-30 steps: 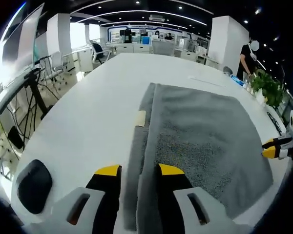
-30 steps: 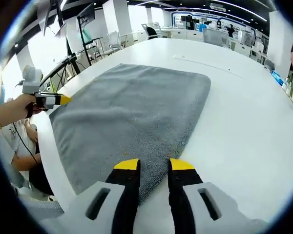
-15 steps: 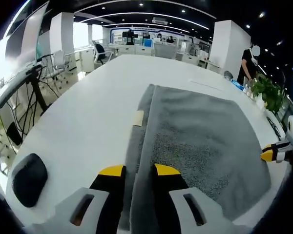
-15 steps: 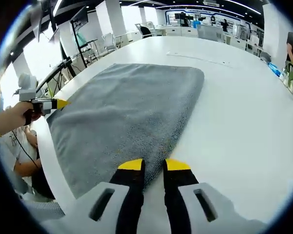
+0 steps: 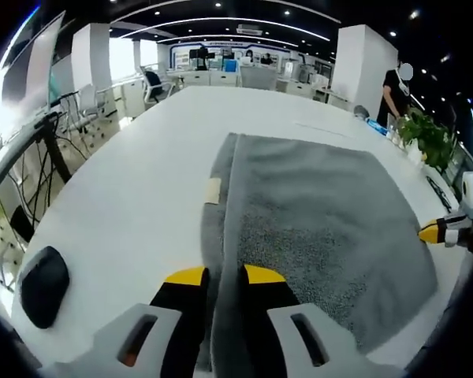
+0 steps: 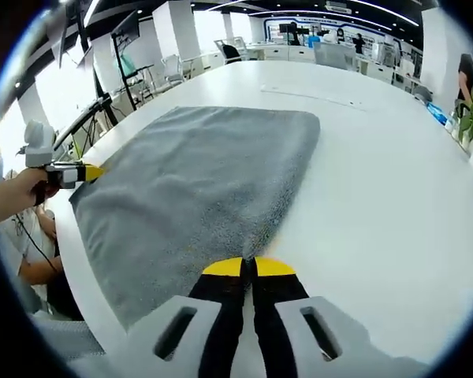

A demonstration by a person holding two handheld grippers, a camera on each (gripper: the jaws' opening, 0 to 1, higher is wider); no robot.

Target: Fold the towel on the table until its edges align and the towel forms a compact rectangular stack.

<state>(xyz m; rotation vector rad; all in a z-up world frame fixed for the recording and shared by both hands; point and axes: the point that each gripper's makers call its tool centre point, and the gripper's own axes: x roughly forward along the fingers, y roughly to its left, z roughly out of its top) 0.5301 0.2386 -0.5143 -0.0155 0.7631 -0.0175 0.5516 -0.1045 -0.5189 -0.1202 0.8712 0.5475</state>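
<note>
On the big white oval table [image 5: 134, 181], the grey terry towel [image 5: 315, 213] is lying flat, already doubled once so that a lower layer is showing as a strip along one side, with a small cream label [image 5: 212, 190] on that strip. The left gripper [image 5: 217, 275] is sitting at the towel's near edge with its yellow-tipped jaws narrowly apart and the doubled edge running between them; whether they are pinching the cloth I cannot tell. At the towel's opposite side, the right gripper [image 6: 248, 266] is pressing its jaws together on the cloth's near edge. Gripping two points of the same end is probably setting up the next fold across the towel. A black mouse-like object [image 5: 43, 285] is lying beside the towel, well apart.
</note>
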